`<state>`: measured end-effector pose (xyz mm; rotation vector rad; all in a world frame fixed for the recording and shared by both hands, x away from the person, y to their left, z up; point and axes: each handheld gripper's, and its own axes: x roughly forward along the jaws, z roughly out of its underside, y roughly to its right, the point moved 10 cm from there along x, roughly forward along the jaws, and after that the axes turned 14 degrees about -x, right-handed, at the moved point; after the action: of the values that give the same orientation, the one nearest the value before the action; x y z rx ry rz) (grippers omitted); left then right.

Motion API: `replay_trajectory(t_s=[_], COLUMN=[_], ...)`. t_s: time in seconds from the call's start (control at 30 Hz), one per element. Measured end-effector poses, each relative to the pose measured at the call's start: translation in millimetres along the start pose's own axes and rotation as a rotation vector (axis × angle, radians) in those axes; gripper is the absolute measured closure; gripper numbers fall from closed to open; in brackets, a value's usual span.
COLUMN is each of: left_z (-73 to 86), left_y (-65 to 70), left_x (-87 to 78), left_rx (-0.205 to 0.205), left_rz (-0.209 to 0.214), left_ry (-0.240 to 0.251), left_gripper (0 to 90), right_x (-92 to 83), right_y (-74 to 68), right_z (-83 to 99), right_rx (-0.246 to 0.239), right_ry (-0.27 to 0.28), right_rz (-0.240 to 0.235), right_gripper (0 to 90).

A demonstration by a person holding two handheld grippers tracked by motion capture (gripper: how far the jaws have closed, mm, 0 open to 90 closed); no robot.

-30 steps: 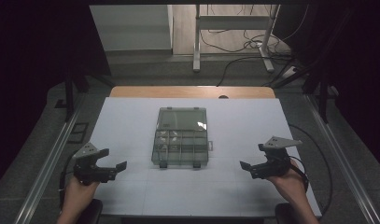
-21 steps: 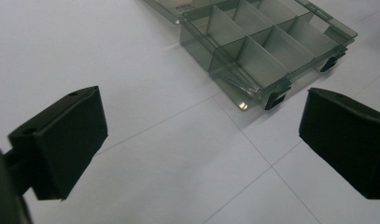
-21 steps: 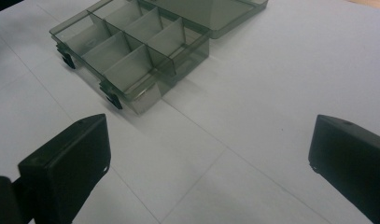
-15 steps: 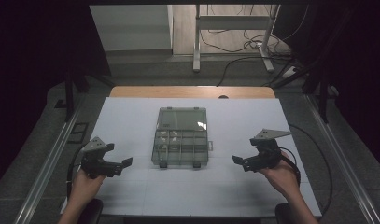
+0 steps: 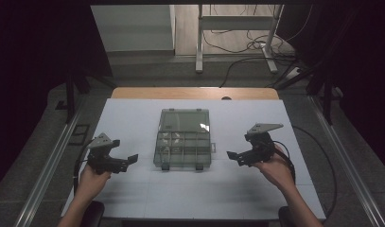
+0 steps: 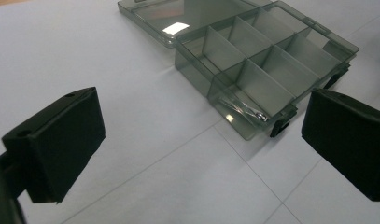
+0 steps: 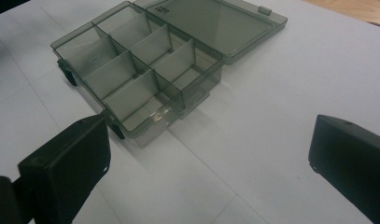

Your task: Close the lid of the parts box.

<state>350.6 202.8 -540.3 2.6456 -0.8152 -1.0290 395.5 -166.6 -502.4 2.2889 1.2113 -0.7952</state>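
I am holding my left gripper over the near left part of the white table, its jaws pointing right toward the box. Its jaws have just been opening and are now standing spread wide, with nothing between them but bare table. In the left gripper view I am looking between the two black pads at the box's near left corner, which is lying a little ahead of them and well apart from both.

I am holding my right gripper over the near right part of the table, its jaws pointing left toward the same box. These jaws are spread wide too and are gripping nothing; in the right gripper view one pad is sitting just in front of the box's near right corner without touching it.

The box is lying in the middle of the table, between my two grippers and near neither edge. It is a clear, smoke-tinted plastic case, and it is lying open: the divided tray is sitting on the near side, the flat lid is folded back flat on the far side. Black clasps are showing on its near edge. A small shiny bit is lying in the near left compartment; I cannot tell what it is.
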Motion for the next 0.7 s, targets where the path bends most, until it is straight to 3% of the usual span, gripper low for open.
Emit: replay_trajectory(t_s=[0.7], left_z=[-13.5], left_y=[-5.1], left_x=[25.8], left_rx=[0.008], left_rz=[0.022], left_ry=[-0.018], left_gripper=[0.0], right_x=[40.1], right_y=[2.9], right_z=[-25.3], right_rx=[0.0], right_ry=[-0.023], right_rz=[-0.043], right_gripper=[0.0])
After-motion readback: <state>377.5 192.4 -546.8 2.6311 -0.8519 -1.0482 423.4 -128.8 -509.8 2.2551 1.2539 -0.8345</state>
